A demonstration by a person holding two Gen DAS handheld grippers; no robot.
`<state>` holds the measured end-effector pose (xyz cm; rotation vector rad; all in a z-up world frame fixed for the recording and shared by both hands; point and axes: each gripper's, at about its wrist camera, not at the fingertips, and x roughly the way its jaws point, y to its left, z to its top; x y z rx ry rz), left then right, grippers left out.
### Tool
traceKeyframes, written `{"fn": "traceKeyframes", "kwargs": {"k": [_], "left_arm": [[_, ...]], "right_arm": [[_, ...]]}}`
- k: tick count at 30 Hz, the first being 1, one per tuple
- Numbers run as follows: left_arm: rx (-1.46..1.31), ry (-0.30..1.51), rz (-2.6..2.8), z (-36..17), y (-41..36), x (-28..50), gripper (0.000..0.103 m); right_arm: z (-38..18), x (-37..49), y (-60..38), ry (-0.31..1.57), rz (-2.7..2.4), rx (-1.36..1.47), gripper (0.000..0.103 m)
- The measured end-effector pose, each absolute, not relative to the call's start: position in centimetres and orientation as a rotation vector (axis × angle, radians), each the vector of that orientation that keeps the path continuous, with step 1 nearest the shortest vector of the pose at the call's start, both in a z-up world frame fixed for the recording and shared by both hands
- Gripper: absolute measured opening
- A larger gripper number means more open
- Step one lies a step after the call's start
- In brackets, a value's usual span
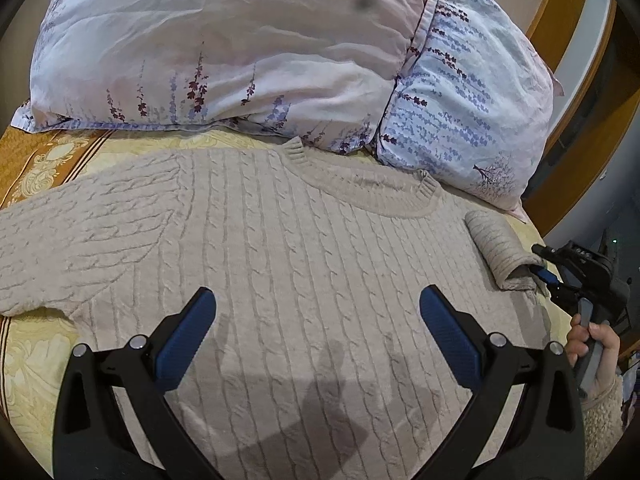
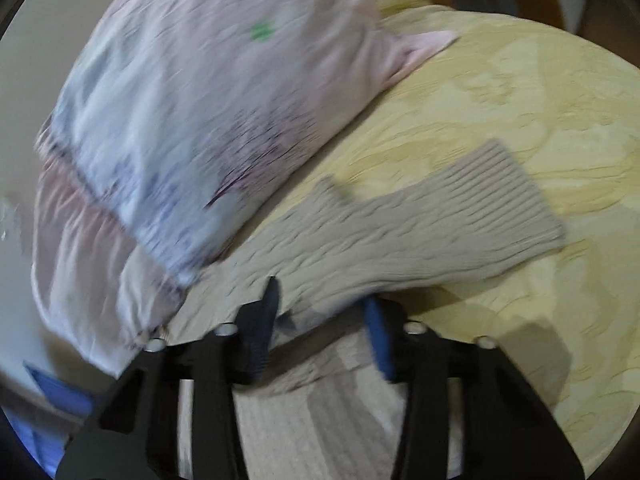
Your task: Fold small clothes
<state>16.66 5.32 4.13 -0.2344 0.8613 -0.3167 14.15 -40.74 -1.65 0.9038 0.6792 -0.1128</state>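
Beige cable-knit sweater (image 1: pixel 304 248): no label readable.

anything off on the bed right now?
Mostly tidy. The beige cable-knit sweater lies flat, but its collar tucks under the floral pillows, and one sleeve is bunched at the right gripper.

pillows (image 1: pixel 240 48) crowding sweater (image 1: pixel 280 240) collar, bedspread (image 2: pixel 520 120) open rightward
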Motion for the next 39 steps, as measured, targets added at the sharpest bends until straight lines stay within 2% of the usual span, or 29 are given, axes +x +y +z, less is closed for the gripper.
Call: {"fn": "traceKeyframes", "kwargs": {"k": [1,3,6,12,17,18,19,21,24,27,28,32,36,39], "left_arm": [[-0.245,0.865,-0.317,4.1,5.7,16.8,0.101],[-0.274,0.868,-0.325,4.0,6.3,17.1,0.101],[-0.337,0.875,-0.338,3.8,7.5,17.6,0.101],[-0.447,0.876,-0.354,3.4,9.6,18.4,0.101],[-0.568,0.877,-0.378,2.8,11.1,18.9,0.101],[-0.597,0.889,-0.377,2.5,11.4,19.1,0.101],[-0.614,0.898,-0.377,2.2,11.6,19.2,0.100],[-0.644,0.921,-0.377,1.6,11.9,19.5,0.096],[-0.643,0.937,-0.385,1.3,11.5,19.7,0.092],[-0.631,0.954,-0.402,1.0,10.9,19.9,0.088],[-0.625,0.960,-0.400,0.9,10.7,20.0,0.085],[-0.617,0.964,-0.369,0.7,10.5,20.5,0.077],[-0.665,0.992,-0.370,0.6,10.1,21.4,0.060],[-0.708,1.027,-0.363,0.1,9.5,21.8,0.055]], "right_arm": [[-1.4,14.3,-41.0,0.674,-0.166,0.879,0.027],[-0.5,14.4,-41.1,0.648,-0.232,0.793,0.021],[1.9,14.3,-39.6,0.580,-0.264,0.632,0.016],[6.8,15.3,-31.7,0.478,-0.052,0.383,0.015],[7.8,16.9,-20.8,0.528,0.269,0.192,0.016],[7.3,17.0,-18.7,0.564,0.334,0.165,0.022],[6.1,17.5,-15.9,0.630,0.425,0.125,0.039],[4.5,17.6,-12.7,0.700,0.504,0.061,0.052],[2.9,16.2,-10.2,0.728,0.560,-0.017,0.053],[2.8,15.5,-11.5,0.734,0.579,0.050,0.063],[2.8,15.4,-12.2,0.740,0.571,0.077,0.063],[3.0,14.9,-16.6,0.782,0.530,0.280,0.063],[1.1,14.5,-23.8,0.823,0.439,0.627,0.063],[-0.8,13.4,-29.6,0.806,0.296,0.856,0.056]]}}
